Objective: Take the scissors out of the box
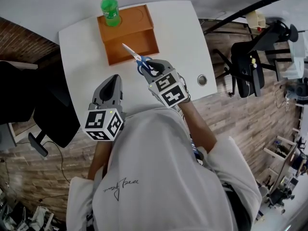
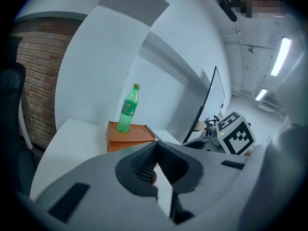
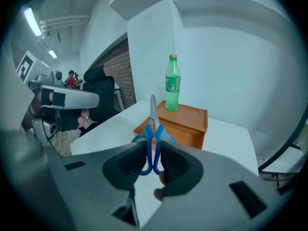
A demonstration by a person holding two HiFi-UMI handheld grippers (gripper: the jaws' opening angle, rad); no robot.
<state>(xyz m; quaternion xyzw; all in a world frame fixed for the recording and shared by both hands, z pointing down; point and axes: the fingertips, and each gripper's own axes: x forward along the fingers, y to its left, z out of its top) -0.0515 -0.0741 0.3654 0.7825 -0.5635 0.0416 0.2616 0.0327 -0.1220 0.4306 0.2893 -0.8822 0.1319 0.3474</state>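
Blue scissors [image 3: 153, 131] in rt tool [image 3: 153, 148] at box [image 3: 187, 121] edge.

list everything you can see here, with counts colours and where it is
table: 1, white, centre of head view
box: 1, orange-brown, far end of table
bottle: 1, green with yellow cap, upright on the box top
scissors: 1, blue handles, held up by box front
office chair: 1, black, floor right of table
left gripper: 1, grey, shut, empty, over table's near edge
right gripper: 1, grey, shut on the scissors' handles
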